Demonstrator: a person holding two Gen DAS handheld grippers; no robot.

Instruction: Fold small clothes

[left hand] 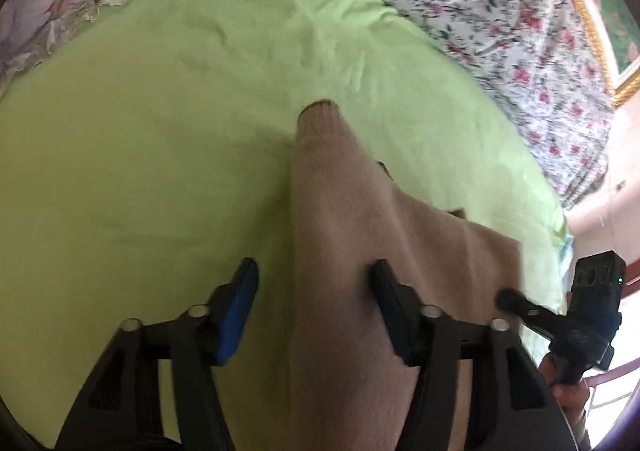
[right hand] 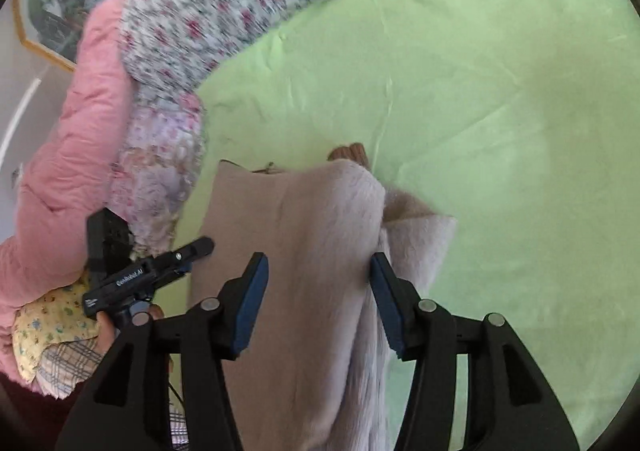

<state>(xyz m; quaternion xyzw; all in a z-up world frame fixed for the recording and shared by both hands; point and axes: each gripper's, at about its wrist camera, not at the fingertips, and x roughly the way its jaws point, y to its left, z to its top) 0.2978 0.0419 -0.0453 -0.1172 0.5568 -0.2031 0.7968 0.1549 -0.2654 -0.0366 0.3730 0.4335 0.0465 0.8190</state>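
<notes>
Both my tongs stand released over the beige knitted garment (left hand: pixel 344 235): left gripper (left hand: pixel 316 283), right gripper (right hand: pixel 320 275); wide bare lime-green sheet (left hand: pixel 140 151) beyond its edges

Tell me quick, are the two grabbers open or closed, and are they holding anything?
Left gripper: open, beige sweater partly between its jaws, not pinched.
Right gripper: open, same sweater between its jaws, not pinched.

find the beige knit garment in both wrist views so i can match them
Left wrist: beige knit garment lower centre-right, running under the right finger.
Right wrist: beige knit garment lower centre, between the fingers.
Shared landmark: green sheet beneath it.
</notes>
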